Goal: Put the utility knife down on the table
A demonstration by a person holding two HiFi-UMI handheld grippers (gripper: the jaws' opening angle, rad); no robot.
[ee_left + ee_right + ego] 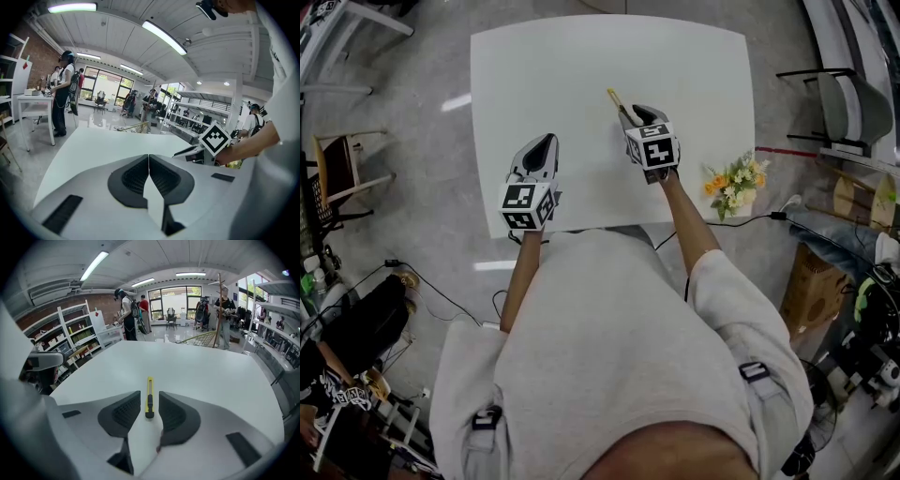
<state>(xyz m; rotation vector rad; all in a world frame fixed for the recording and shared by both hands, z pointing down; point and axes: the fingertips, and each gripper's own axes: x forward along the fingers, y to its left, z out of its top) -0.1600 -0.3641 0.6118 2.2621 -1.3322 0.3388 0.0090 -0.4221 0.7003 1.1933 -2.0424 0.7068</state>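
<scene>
The white table (581,75) takes most of the head view, and its top is bare except for the task's thing. The person stands at the near edge w/ one tool in each hand.

The left gripper (149,159) hangs over the near-left part of the table. Its jaws are pressed together w/ nothing btw. them, so it has no part in this step.

The right gripper (637,117) is nearer the table centre and tilts down. Its jaws stand apart, and the pads touch nothing.

The utility knife (149,397), yellow w/ a dark slider, lies flat on the table top. It points away from the person, and its near end sits in the gap btw. the right jaws, w/ bare table visible on both sides of it.

Judgement: the main part is done, i.e. the knife rests on the table and no pad grips it. What is left is prob. only to draw the right gripper back w/o knocking the knife.
</scene>
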